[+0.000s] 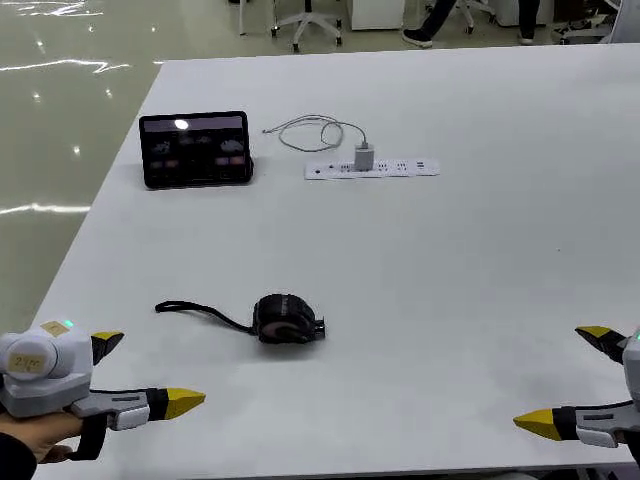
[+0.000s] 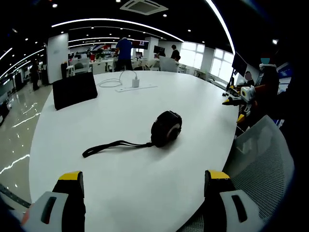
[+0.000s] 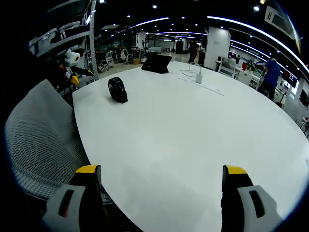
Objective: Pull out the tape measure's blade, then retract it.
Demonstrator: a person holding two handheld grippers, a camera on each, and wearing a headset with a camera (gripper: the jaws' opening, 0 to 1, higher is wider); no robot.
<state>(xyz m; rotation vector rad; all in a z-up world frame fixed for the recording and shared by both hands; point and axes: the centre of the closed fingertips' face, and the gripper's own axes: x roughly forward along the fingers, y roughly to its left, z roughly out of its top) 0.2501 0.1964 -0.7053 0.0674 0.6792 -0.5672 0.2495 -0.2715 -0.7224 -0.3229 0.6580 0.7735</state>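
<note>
The left claw (image 1: 150, 370) sits at the lower left of the head view, its 2 yellow-tipped jaws spread wide apart and holding nothing, with a hand wrapped around its grip at the frame's bottom corner. The right claw (image 1: 560, 378) is at the lower right of the same view, also gaping with nothing between its jaws. Both hover over the near edge of the white desk (image 1: 450, 280), well apart from each other. The tape measure (image 1: 288, 320), a dark rounded case, rests on the desk in the lower middle of the head view, nearer the left claw than the right and touched by neither. Its blade is not drawn out. A black wrist strap (image 1: 200, 312) trails from the case toward the left of the frame. In the left gripper view the tape measure (image 2: 166, 128) lies just right of centre, above the gap between the jaws. In the right gripper view it appears small in the upper left (image 3: 117, 89). Toward the top of the head view a dark tablet (image 1: 195, 150) stands propped at upper left, and to its right lies a white power strip (image 1: 372, 168) with a white charger (image 1: 364, 157) plugged in and a pale cable (image 1: 310, 130) looped behind it. A grey mesh chair back (image 3: 41, 135) fills the left side of the right gripper view.
</note>
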